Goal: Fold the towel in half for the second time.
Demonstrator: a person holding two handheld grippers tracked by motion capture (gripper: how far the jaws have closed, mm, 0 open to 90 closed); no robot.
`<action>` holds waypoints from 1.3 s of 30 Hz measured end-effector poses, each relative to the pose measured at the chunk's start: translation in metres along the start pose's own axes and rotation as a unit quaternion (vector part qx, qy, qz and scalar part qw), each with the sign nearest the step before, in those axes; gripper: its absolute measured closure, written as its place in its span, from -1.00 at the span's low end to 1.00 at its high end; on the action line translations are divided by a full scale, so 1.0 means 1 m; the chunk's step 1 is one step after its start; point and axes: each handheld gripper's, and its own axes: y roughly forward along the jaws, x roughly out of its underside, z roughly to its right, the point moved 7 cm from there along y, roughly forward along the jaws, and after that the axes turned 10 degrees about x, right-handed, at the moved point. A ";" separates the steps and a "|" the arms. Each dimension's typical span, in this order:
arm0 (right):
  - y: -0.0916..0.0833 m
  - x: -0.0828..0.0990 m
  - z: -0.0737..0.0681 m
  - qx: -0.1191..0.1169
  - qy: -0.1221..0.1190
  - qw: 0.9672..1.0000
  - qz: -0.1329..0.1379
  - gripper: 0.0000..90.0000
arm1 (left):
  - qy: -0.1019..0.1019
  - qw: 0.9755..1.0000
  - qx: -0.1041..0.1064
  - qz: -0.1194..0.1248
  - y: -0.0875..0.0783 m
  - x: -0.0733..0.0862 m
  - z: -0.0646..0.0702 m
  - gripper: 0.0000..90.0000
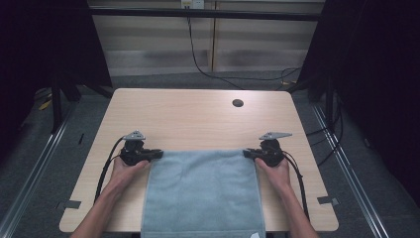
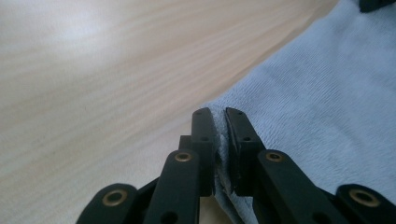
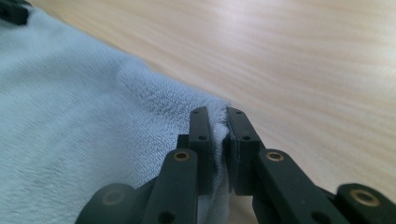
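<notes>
A light blue towel (image 1: 203,191) lies flat on the wooden table (image 1: 198,116), its near end hanging over the front edge. My left gripper (image 1: 159,153) is shut on the towel's far left corner, and the cloth (image 2: 317,93) is pinched between its black jaws (image 2: 221,112). At the far right corner my right gripper (image 1: 245,153) is shut on the towel too, with the fabric (image 3: 84,121) bunched between its jaws (image 3: 219,112). Both hands rest on the table beside the towel's edges.
A round cable hole (image 1: 237,103) sits near the table's far right. Cables trail from both grippers toward the front edge. Dark frame posts and floor rails flank the table on both sides.
</notes>
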 end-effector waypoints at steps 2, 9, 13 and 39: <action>-0.005 -0.006 0.000 -0.002 -0.001 1.000 0.011 0.83 | 0.006 1.000 -0.001 0.009 -0.004 -0.007 0.003 0.85; -0.008 -0.028 0.000 -0.013 0.003 0.999 0.034 0.83 | 0.012 0.999 0.000 0.036 -0.010 -0.027 0.004 0.85; -0.010 -0.043 0.001 -0.010 -0.007 0.999 0.051 0.84 | 0.013 0.999 -0.001 0.047 -0.017 -0.040 0.001 0.85; -0.041 -0.139 0.020 0.026 -0.005 0.992 0.120 0.84 | 0.021 0.991 -0.044 0.121 -0.051 -0.142 -0.014 0.86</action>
